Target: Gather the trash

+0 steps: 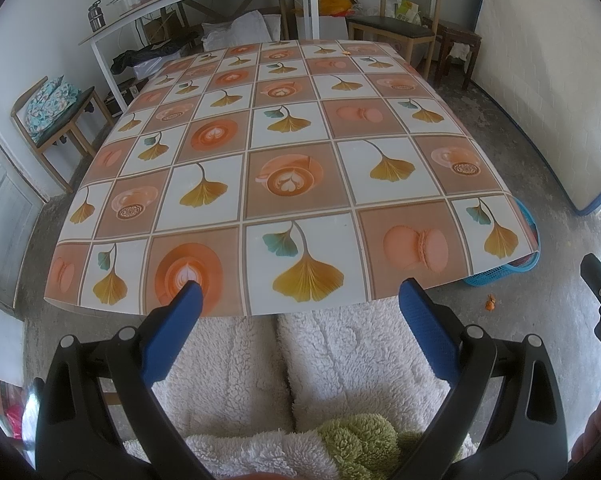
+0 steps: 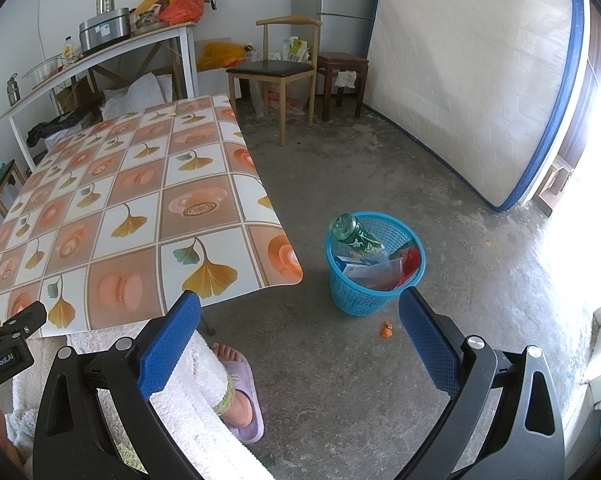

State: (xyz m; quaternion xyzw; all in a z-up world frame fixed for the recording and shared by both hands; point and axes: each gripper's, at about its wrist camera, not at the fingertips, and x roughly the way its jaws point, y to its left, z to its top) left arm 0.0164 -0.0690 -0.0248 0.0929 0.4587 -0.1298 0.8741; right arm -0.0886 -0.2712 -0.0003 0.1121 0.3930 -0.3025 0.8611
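Note:
A blue mesh trash basket point(image 2: 374, 296) stands on the floor right of the table; it holds a green bottle point(image 2: 356, 236), cartons and wrappers. Its edge shows under the table corner in the left wrist view point(image 1: 500, 274). An orange scrap point(image 2: 386, 330) lies on the floor beside it, also in the left wrist view point(image 1: 490, 303). A tiny orange bit point(image 1: 345, 52) lies at the table's far edge. My left gripper point(image 1: 300, 292) is open and empty over the table's near edge. My right gripper point(image 2: 300, 304) is open and empty above the floor, near the basket.
The table point(image 1: 228, 208) has a tiled orange and white cloth. Wooden chairs point(image 2: 280, 72), point(image 1: 56, 120) stand around, a white shelf table point(image 2: 112, 52) at the back, a mattress point(image 2: 480, 80) leans on the right wall. A person's legs and slippered foot point(image 2: 240, 396) are below.

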